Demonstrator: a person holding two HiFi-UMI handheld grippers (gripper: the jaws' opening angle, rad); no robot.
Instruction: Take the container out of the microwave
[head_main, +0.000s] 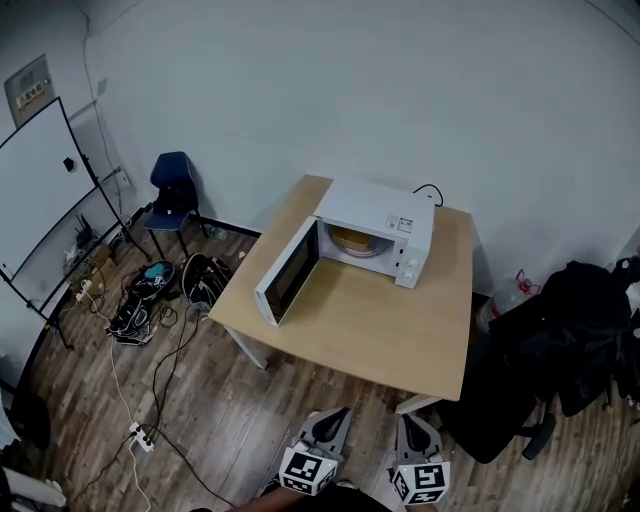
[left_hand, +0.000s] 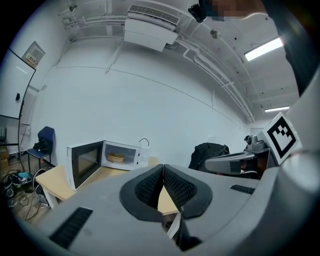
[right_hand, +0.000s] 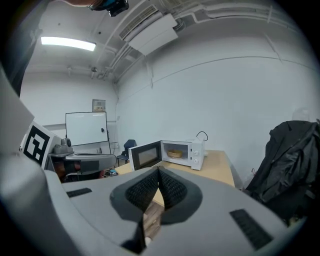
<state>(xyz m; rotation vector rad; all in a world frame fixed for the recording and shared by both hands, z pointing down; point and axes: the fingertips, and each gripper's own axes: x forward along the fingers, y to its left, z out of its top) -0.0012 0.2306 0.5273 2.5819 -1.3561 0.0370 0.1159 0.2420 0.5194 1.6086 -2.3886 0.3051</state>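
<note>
Container: a shallow yellowish dish inside the microwave, flat on the floor of its cavity. It is wider than it is tall, and its breadth runs across the cavity, side to side. From here we cannot tell whether it has a lid.

Microwave: white, at the far end of the wooden counter. Its opening faces down the counter toward us. The door is swung wide on the left hinge and juts toward the counter's left edge. The control panel is on the right side of the front.

Left gripper: its jaws are pressed together, pad against pad, with nothing between them. It touches nothing. In the head view it is low in the picture over the wooden floor, well apart from the counter, pointing toward the microwave.

Right gripper: the same. Its jaws are closed on each other and empty, and it is just beside the left one, aimed at the counter's near edge.

Surroundings: a blue chair by the far wall, a whiteboard at left, and a tangle of cables on the floor left of the counter. A dark coat is heaped on a chair at right.
</note>
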